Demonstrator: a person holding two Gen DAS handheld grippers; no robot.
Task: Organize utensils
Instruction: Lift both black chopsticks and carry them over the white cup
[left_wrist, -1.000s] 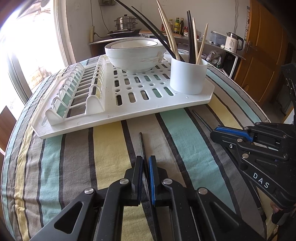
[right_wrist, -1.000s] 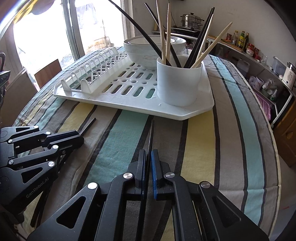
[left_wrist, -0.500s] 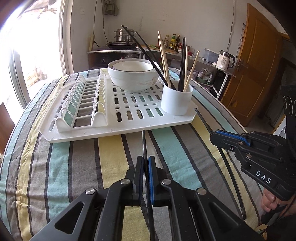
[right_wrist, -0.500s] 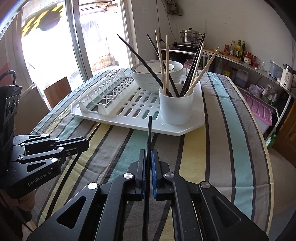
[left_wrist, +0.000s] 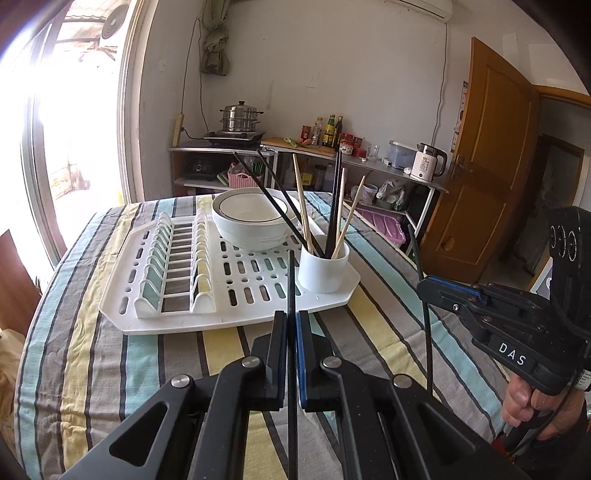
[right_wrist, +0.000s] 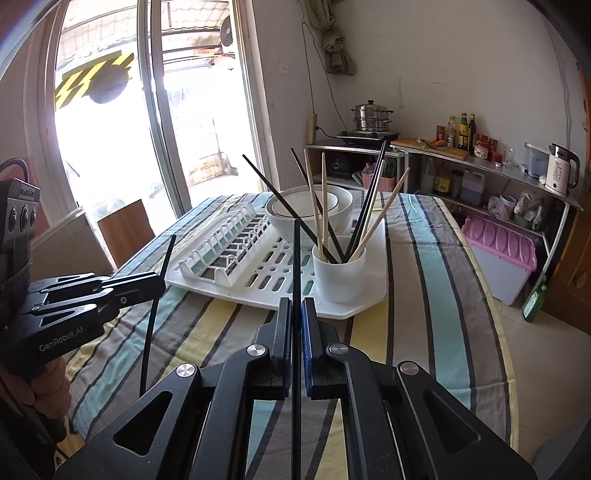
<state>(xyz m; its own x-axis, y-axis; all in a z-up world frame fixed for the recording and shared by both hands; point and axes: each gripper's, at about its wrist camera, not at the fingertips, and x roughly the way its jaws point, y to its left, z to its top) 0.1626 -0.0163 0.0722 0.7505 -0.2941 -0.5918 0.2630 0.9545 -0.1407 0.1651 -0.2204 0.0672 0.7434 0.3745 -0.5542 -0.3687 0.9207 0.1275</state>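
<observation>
Left gripper (left_wrist: 291, 321) clamps one thin black chopstick (left_wrist: 291, 280); right gripper (right_wrist: 296, 308) clamps another (right_wrist: 296, 258). Both straight, glossy, raised above the table near the white cup (left_wrist: 323, 267), tips toward it.

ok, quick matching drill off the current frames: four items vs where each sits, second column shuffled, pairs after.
Items:
1. white bowl
2. white cup
3. left gripper
4. kettle

Places:
A. on the far shelf by the door
B. near right corner of the drying rack
C. shut on a black chopstick
D. far side of the rack

Pairs: 1-D, 2-B, 3-C, 4-A
</observation>
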